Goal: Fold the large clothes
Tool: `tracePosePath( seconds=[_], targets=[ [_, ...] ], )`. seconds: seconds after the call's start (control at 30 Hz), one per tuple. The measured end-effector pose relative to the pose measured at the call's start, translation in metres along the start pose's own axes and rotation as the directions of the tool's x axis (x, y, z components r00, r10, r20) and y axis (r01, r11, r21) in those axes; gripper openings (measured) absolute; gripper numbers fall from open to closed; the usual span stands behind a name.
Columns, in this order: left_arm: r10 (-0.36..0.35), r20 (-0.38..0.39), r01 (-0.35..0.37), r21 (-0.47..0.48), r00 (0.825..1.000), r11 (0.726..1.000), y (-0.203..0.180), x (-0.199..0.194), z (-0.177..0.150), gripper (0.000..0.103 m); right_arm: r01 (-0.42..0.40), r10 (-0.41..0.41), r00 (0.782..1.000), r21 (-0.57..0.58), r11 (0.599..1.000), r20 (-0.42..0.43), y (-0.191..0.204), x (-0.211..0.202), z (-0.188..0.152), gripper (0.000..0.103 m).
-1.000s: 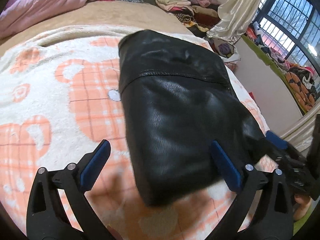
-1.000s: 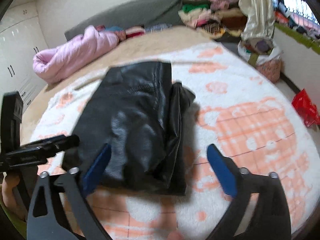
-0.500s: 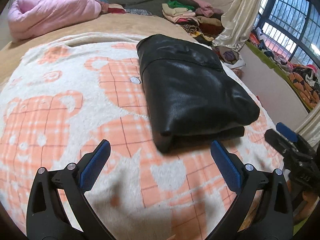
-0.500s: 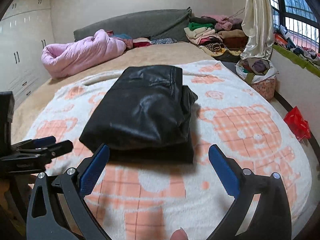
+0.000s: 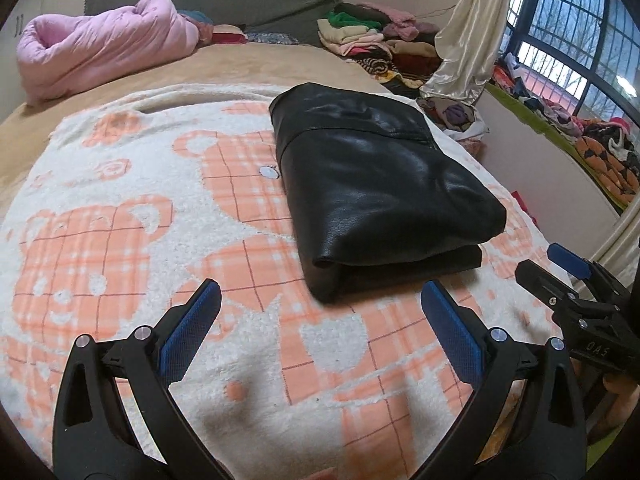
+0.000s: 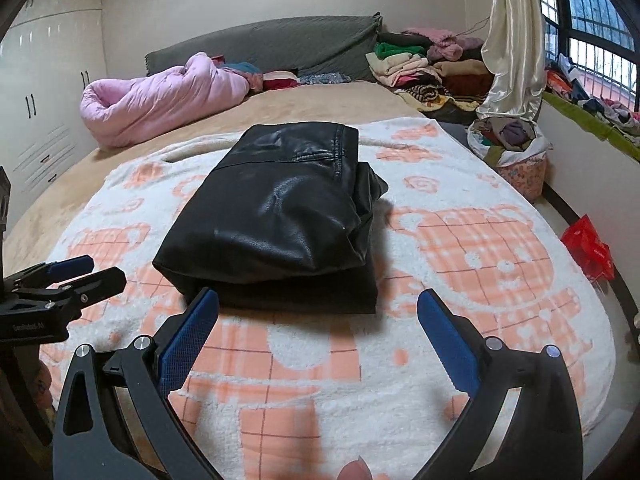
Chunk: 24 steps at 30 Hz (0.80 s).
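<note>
A black leather garment lies folded into a thick rectangle on the white and orange bear blanket. It also shows in the right wrist view. My left gripper is open and empty, held back from the garment's near edge. My right gripper is open and empty, also just short of the near edge. Each gripper shows in the other's view: the right one at the right edge, the left one at the left edge.
A pink quilt lies at the back left of the bed. A pile of folded clothes sits at the back right by a cream curtain. A basket of clothes and a red bag are on the floor to the right.
Both grippers have pulled back and up from the folded garment, which now lies alone on the blanket. Both stayed open.
</note>
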<state>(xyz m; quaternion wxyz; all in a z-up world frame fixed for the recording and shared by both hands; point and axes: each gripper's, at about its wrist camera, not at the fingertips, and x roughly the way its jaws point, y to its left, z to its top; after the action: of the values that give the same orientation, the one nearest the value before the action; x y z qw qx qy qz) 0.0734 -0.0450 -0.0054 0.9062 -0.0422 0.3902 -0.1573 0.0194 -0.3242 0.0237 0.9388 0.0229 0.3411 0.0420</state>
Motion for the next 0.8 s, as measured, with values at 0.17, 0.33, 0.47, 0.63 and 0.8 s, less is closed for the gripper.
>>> tracePosePath(
  seconds=[0.17,0.33,0.47,0.63,0.8],
  targets=[
    [0.017,-0.009,-0.017,-0.022,1.0,1.0,0.0027,0.0001,0.0012,0.094,-0.003,0.003,1.0,0.006,1.0,-0.001,-0.0024,-0.0006,-0.0004,0.099],
    [0.038,-0.003,-0.038,-0.015,0.999,0.999,0.0026,-0.0004,0.001,0.094,-0.006,0.006,1.0,0.007,1.0,0.008,-0.0038,-0.0024,0.0002,0.099],
    [0.047,-0.001,-0.047,-0.021,0.999,0.999,0.0045,-0.0016,0.0016,0.094,-0.005,0.005,1.0,0.005,1.0,0.007,-0.0039,-0.0024,0.0,0.099],
    [0.061,0.001,-0.061,-0.018,0.998,0.998,0.0049,-0.0026,0.003,0.094,-0.002,0.002,1.0,0.003,1.0,0.006,-0.0036,-0.0026,0.0001,0.099],
    [0.07,0.002,-0.07,-0.018,0.998,0.997,0.0062,-0.0026,0.0038,0.094,-0.006,0.006,1.0,-0.002,1.0,0.005,-0.0035,-0.0032,0.0003,0.099]
  ],
)
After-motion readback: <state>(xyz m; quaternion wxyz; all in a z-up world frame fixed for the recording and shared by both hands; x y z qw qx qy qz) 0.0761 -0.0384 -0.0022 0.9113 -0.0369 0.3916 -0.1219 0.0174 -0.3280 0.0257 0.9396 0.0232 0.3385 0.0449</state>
